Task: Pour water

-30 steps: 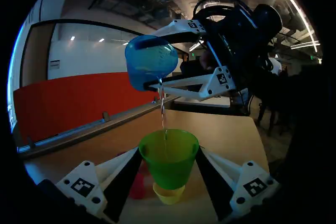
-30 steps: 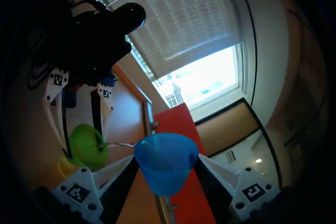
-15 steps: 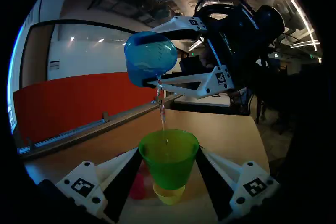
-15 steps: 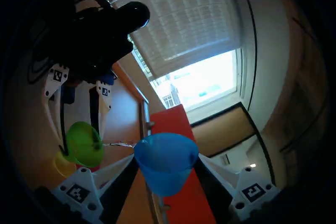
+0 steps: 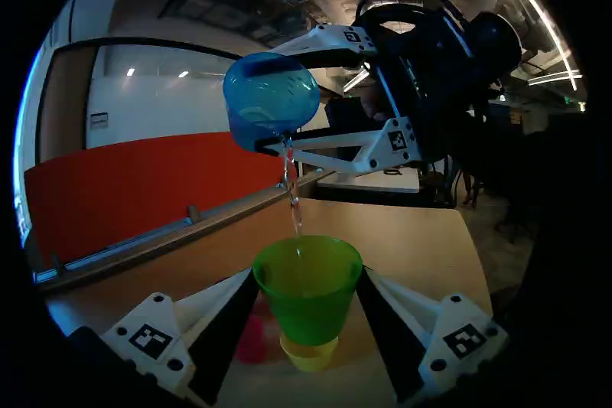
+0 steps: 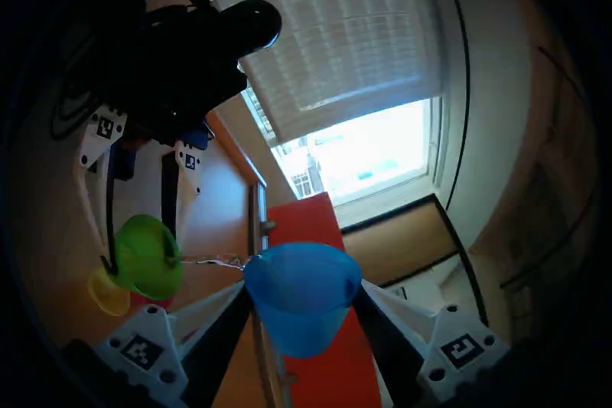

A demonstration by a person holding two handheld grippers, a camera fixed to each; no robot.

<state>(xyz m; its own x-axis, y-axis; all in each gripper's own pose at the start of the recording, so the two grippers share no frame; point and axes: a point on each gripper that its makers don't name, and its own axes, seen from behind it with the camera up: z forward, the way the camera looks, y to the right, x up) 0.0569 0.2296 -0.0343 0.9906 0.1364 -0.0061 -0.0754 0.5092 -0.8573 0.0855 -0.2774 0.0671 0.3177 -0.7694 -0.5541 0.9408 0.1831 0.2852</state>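
A: Water [image 5: 291, 194] still running?

B: Yes. A thin stream drops from the lip of the blue cup [image 5: 269, 106] into the green cup [image 5: 307, 293] straight below it.

A: What has changed over the last second?

B: The blue cup has tipped further. Its mouth now turns more toward the left gripper [image 5: 306, 279] and it sits slightly higher above that claw. In the right gripper view, the green cup has slid a little farther left of the near fingers.

A: And the claws?

B: The left gripper stays clamped on the green cup, upright between its fingertips, a finger pressing each side. The right gripper [image 6: 302, 297] grips the blue cup the same way, right at its fingertips.

A: Anything under the left claw?

B: A yellow cup [image 5: 307, 353] shows below the green one, though I cannot tell if they touch. A pink cup [image 5: 251, 339] sits beside it, toward the left finger, on the wooden table [image 5: 413, 239].
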